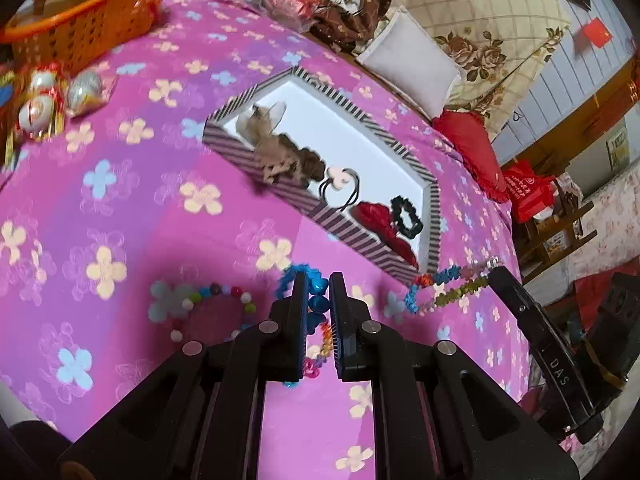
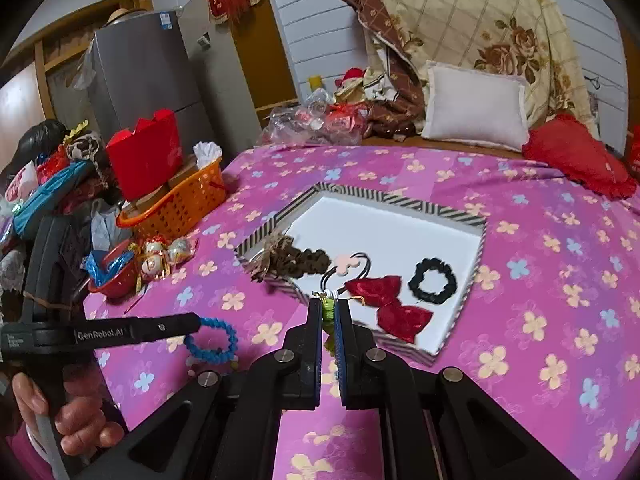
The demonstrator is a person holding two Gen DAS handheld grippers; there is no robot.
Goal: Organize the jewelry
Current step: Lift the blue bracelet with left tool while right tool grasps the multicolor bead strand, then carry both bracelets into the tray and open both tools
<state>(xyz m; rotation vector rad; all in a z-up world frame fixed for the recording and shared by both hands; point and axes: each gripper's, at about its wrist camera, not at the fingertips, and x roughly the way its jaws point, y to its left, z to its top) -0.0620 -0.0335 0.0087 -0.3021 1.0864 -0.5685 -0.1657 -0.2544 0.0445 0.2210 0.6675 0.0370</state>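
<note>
A striped-rim white tray (image 1: 344, 236) (image 2: 464, 312) lies on the pink flowered bedspread. It holds a brown scrunchie (image 2: 304, 258), black hair ties with a pink flower (image 2: 348, 262), a red bow (image 2: 384, 304) and a black scrunchie (image 2: 434, 280). My left gripper (image 1: 319, 280) is shut on a blue bead bracelet (image 1: 318, 304) (image 2: 214, 338). My right gripper (image 2: 329, 304) (image 1: 494, 270) is shut on a multicolored bead strand (image 1: 448, 286), whose green beads (image 2: 328, 314) show between its fingers. A round multicolored bead bracelet (image 1: 216, 304) lies on the bedspread left of the left gripper.
An orange basket (image 2: 180, 204) (image 1: 80, 32) stands at the bed's left edge, with wrapped ornaments (image 2: 164, 256) (image 1: 44, 96) and a red bowl (image 2: 114, 272) beside it. A white pillow (image 2: 476, 112), a red cushion (image 2: 576, 156) and a floral quilt lie behind the tray.
</note>
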